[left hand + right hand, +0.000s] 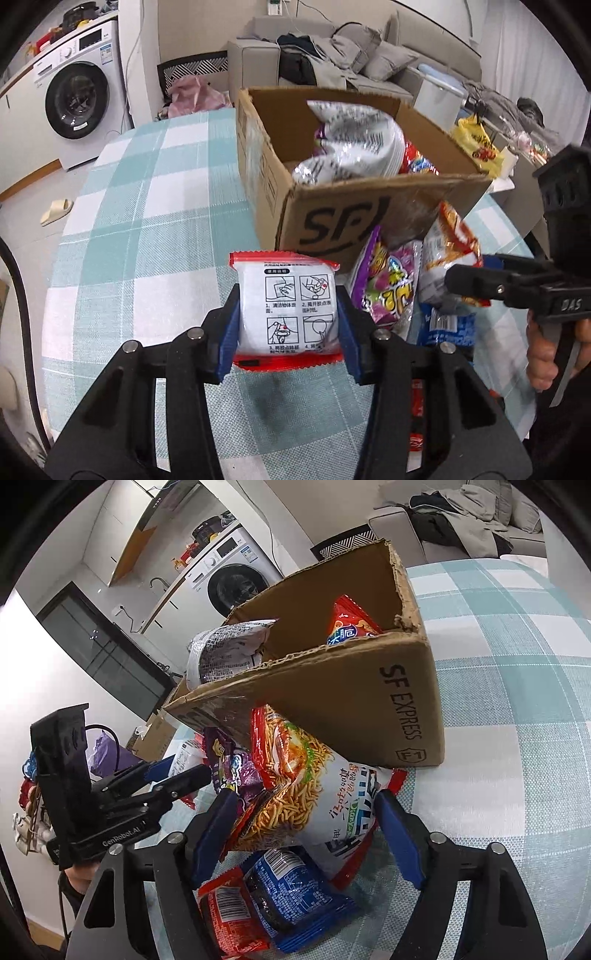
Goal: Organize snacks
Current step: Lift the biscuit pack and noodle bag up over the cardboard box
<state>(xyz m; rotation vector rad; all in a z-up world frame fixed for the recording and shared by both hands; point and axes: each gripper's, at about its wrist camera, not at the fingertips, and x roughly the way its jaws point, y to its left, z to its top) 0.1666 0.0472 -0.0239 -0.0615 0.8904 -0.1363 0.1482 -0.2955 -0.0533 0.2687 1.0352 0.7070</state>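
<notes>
Left tongs (288,314) clench a white packet (286,306) lifted for the box (354,206); right tongs (306,834) gape around the noodle bag (314,794), unpinched.

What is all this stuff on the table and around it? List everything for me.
cardboard box: one, brown, on the table, open top
silver bag: one, silver and white, inside the box
red bag: one, red, inside the box
white packet: one, white with red edges, held off the table
noodle snack bag: one, orange and white, beside the box
purple bag: one, purple, in the pile
blue packet: one, blue, in the pile
tablecloth: one, teal and white check
washing machine: one, white, in the background
sofa: one, grey, clothes on it
left hand-held gripper: black and blue, shut on the white packet
right hand-held gripper: black and blue, astride the noodle snack bag
</notes>
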